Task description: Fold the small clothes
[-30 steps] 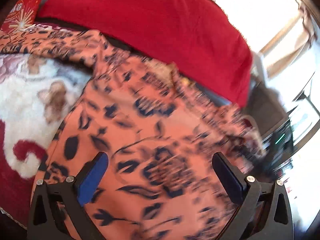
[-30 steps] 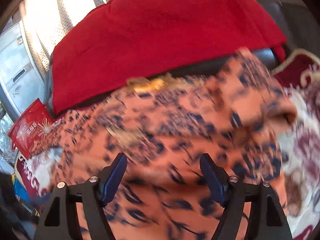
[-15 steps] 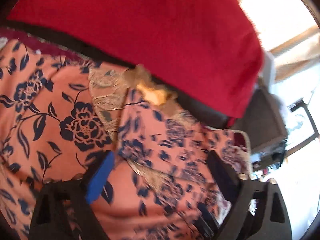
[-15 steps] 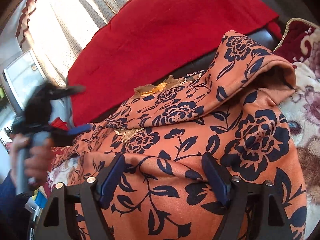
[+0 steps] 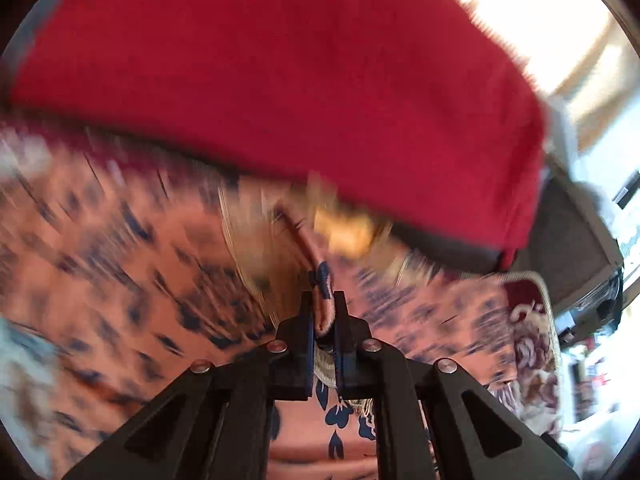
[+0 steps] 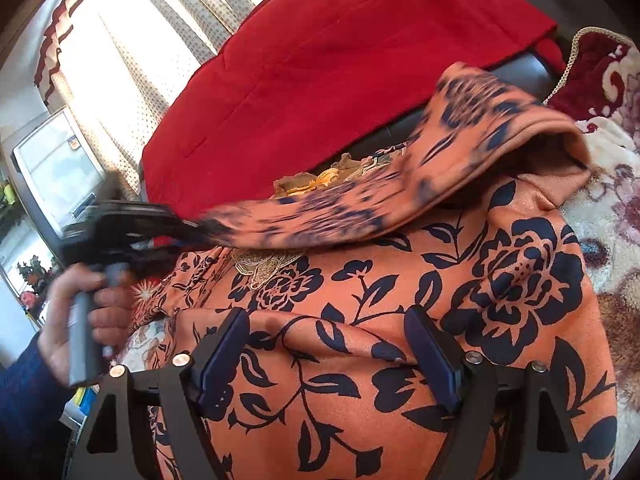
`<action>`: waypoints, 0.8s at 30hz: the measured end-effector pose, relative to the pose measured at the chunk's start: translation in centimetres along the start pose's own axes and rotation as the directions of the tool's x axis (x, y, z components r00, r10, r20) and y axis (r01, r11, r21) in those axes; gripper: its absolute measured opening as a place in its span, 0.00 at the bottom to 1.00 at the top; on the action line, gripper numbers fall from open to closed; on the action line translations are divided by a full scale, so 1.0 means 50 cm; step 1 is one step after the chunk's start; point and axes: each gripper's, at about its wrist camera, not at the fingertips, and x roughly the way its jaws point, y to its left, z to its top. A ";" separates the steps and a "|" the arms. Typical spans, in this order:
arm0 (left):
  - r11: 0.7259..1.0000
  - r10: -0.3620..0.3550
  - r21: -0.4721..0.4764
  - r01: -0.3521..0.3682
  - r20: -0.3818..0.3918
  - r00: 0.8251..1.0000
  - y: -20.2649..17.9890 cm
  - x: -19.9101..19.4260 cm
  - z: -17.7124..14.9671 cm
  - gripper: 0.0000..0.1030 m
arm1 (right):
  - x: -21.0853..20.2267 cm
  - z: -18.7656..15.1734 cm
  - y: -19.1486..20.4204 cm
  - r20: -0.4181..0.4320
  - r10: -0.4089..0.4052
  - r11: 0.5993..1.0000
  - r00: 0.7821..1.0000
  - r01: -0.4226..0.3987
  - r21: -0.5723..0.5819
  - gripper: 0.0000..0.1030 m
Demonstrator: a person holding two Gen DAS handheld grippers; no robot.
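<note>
- Left gripper [image 5: 322,312]: since the earlier frame its jaws have just been closing from wide apart, and they are now clamped on a fold of the garment's edge; that fold runs up between the pads.
- Garment [image 6: 400,320]: orange cloth with dark blue flowers and leaves, spread over the patterned blanket [image 6: 612,216]. One long strip [image 6: 360,200] is lifted clear of the rest and stretched toward the left side of the right wrist view, where it was lying slack half a second ago.
- Left hand [image 6: 80,320]: wrapped round the grey handle of the left gripper, blue sleeve [image 6: 24,412] below it.
- Right gripper [image 6: 344,360]: jaws wide apart, low over the near part of the garment, a ridge of cloth between them; no grip shown.
- Red cushion [image 6: 340,60]: behind the garment, along the far edge of the blanket.
- Curtain [image 6: 160,20]: pale, dotted, beyond the cushion.
</note>
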 end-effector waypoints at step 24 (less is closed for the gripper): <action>0.987 0.162 -0.012 -0.162 0.054 0.985 0.186 -0.010 -0.044 0.08 | 0.002 -0.003 0.002 -0.001 -0.011 1.000 1.000 0.011 -0.008 0.80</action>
